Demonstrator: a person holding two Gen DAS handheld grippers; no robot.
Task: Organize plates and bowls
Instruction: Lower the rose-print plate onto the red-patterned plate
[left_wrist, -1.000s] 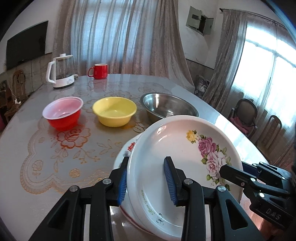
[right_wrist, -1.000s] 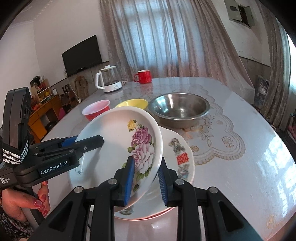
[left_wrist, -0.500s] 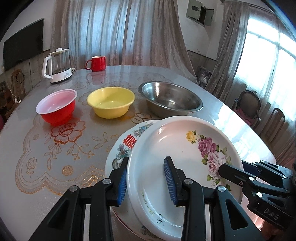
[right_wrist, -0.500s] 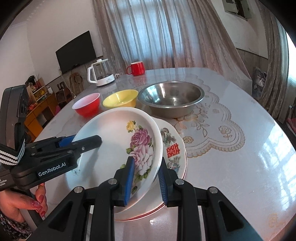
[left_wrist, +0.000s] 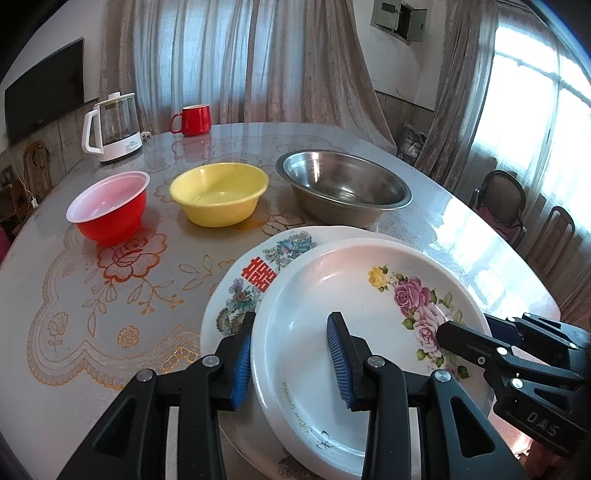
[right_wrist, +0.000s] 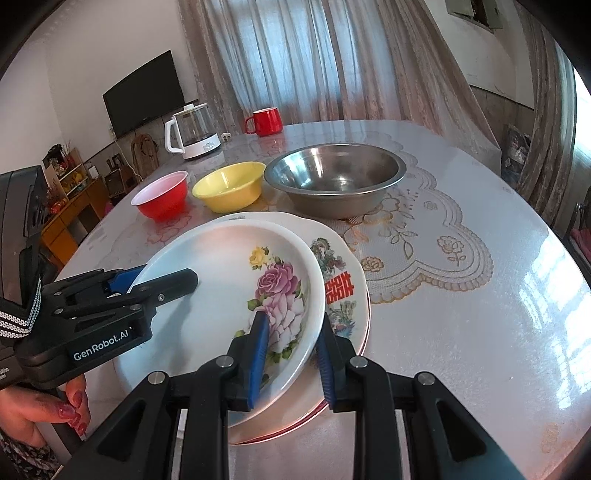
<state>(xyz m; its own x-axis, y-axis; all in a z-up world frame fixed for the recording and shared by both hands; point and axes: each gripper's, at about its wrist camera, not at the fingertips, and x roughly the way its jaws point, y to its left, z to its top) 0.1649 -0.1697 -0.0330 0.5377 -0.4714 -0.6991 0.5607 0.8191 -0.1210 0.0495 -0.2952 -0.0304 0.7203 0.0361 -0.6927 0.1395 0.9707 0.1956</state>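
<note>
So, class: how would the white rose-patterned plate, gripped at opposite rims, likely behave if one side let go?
The white rose-patterned plate looks rigid and glazed, so it probably won't flex but could slip between the blue-padded fingers. Held only at its rims by the left gripper and right gripper, it would likely tip. It looks ceramic, so probably chips against the round red-character plate beneath.

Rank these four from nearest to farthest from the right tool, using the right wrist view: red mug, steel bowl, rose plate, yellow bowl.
1. Rose plate: clamped in the right tool, closest.
2. Steel bowl: beyond the plates, centre-right.
3. Yellow bowl: left of the steel bowl; nearly as close, hard to call.
4. Red mug: far edge, beside the kettle.
</note>
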